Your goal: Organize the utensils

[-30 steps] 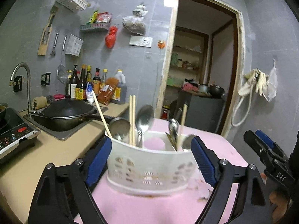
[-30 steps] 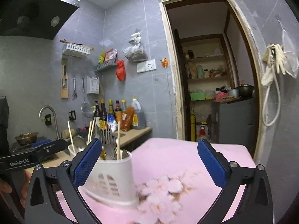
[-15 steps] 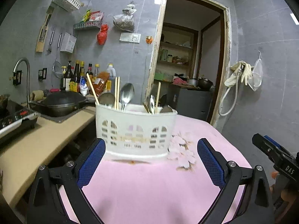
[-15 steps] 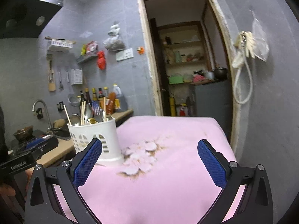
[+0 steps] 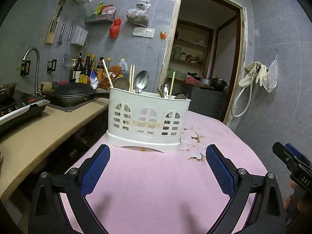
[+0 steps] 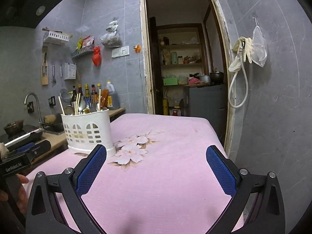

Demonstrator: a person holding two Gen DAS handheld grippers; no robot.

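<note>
Blue pads stand nearest to me, two on each gripper, and both pairs are spread wide with nothing between them. My left gripper has just been opening its jaws and is released; my right gripper is released too. Both hang over the pink tablecloth, which carries one printed flower pattern.

Further away, one white utensil holder stands upright on the cloth, near the table's left edge, its long side turned across my left view. It holds four chopsticks that I can count and about four spoons; some are half hidden. All stand with their long axis nearly vertical, the spoon bowls upward, and one chopstick leans left.

A second ago the holder was between the left pads; now it is well apart in front of them. Behind, one black wok rests on the counter.
</note>
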